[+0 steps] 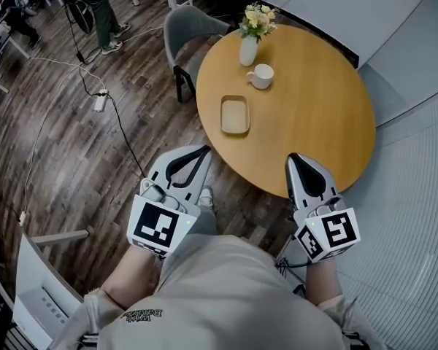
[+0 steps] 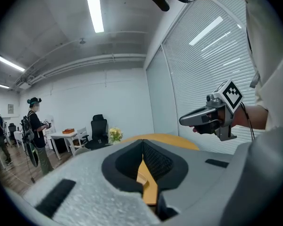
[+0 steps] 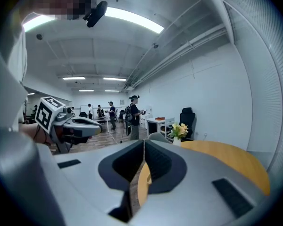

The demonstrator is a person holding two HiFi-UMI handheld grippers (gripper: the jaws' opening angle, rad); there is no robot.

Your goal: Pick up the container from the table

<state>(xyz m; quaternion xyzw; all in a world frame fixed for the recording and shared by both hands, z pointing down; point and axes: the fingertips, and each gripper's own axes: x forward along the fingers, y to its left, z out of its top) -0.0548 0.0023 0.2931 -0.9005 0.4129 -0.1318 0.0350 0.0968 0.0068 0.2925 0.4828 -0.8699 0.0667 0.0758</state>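
Container [image 1: 234,114]: lies on the table [image 1: 321,115], at 7 o'clock of the mug [image 1: 261,76]. Left gripper [image 1: 204,150] at its 7 o'clock, right gripper [image 1: 295,157] at 5: jaws pressed together, empty, well apart from it.

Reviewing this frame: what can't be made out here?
Container: gripper views, blocked by the shut jaws of the left hand-held gripper and right hand-held gripper.
Table legs: head view, under the top.
Chair: head view, partly behind the table.
People: head view, cut by the top edge.
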